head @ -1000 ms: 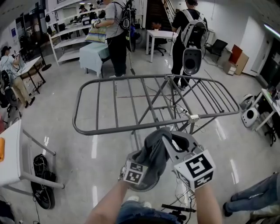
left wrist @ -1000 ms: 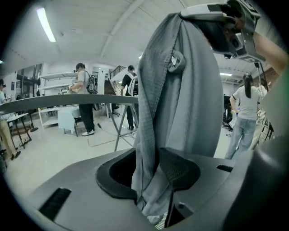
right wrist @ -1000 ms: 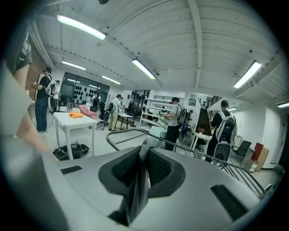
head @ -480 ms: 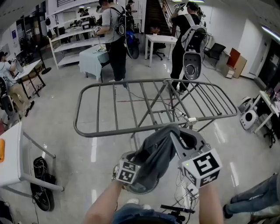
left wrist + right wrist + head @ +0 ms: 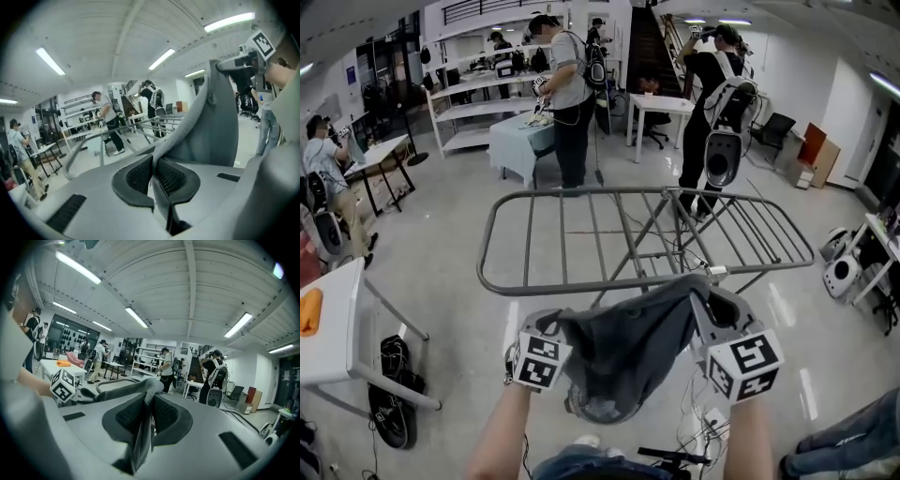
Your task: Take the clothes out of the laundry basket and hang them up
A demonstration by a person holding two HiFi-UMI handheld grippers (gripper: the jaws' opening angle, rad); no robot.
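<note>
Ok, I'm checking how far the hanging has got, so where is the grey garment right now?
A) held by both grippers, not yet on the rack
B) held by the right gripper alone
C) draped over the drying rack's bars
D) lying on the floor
A: the grey garment stretches between the left gripper and the right gripper, each with its jaws shut on the fabric, on the near side of the drying rack.

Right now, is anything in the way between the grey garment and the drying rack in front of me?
Nothing visible. The grey garment hangs stretched between the left hand-held gripper and right hand-held gripper, both shut on it, in front of the drying rack, whose bars are bare.
</note>
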